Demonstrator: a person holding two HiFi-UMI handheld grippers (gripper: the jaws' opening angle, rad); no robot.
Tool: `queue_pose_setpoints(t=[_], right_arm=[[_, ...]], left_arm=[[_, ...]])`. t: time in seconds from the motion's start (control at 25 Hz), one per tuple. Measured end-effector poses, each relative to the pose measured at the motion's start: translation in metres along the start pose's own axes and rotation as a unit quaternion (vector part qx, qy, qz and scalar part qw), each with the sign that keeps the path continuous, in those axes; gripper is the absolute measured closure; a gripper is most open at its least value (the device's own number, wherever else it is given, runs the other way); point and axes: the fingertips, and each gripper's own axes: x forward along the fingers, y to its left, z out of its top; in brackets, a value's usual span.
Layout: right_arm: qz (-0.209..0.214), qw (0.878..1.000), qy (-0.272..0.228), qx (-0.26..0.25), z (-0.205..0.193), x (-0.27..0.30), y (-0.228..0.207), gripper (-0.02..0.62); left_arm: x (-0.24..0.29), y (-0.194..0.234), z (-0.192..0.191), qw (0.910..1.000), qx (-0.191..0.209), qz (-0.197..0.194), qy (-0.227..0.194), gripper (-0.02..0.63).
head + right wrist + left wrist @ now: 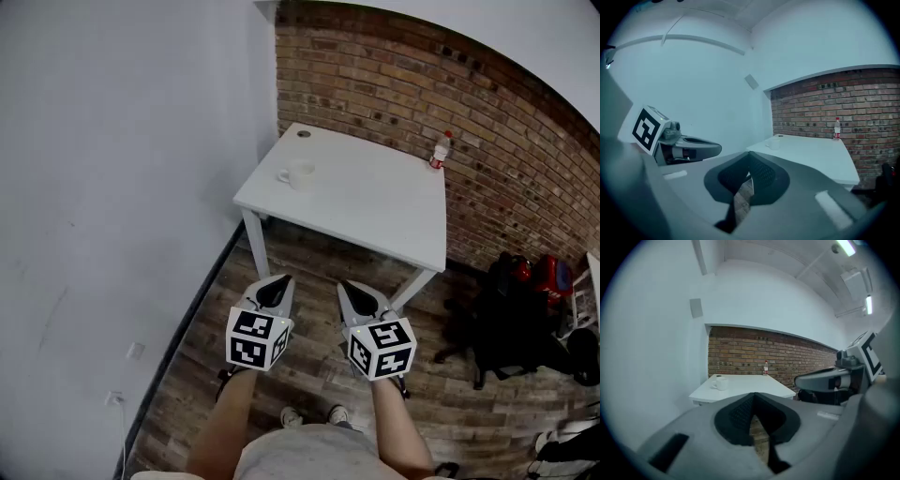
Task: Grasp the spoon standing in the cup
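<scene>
Not begun: holds left gripper (273,292) and right gripper (364,298) low in frame, jaws pressed together, empty; stands well apart from cup (300,175) on table (375,208), upper centre; cannot make out spoon.

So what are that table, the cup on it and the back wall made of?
The table looks like smooth matte white laminate or painted wood. The cup is plain white with a handle, probably ceramic. The back wall is exposed red-brown brick with visible mortar lines.
</scene>
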Motion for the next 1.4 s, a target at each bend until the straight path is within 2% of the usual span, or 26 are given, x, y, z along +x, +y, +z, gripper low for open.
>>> queue_pose_setpoints(t=[0.32,0.8,1.0,1.4], right_arm=[[-0.006,1.000,-0.002,0.007,-0.002,0.019,0.016,0.588],[-0.005,1.000,-0.007,0.012,0.005,0.061,0.001,0.588],[0.000,1.000,-0.010,0.016,0.009,0.093,-0.021,0.588],[0.014,1.000,0.000,0.028,0.030,0.166,-0.094,0.588]], left_arm=[[-0.003,0.028,-0.006,1.0000,0.002,0.001,0.003,0.606],[0.029,0.054,0.000,0.9999,0.010,-0.003,0.004,0.606],[0.063,0.072,0.002,0.9998,0.012,0.003,0.013,0.606],[0.159,0.101,0.028,0.9992,0.017,0.011,0.033,0.606]])
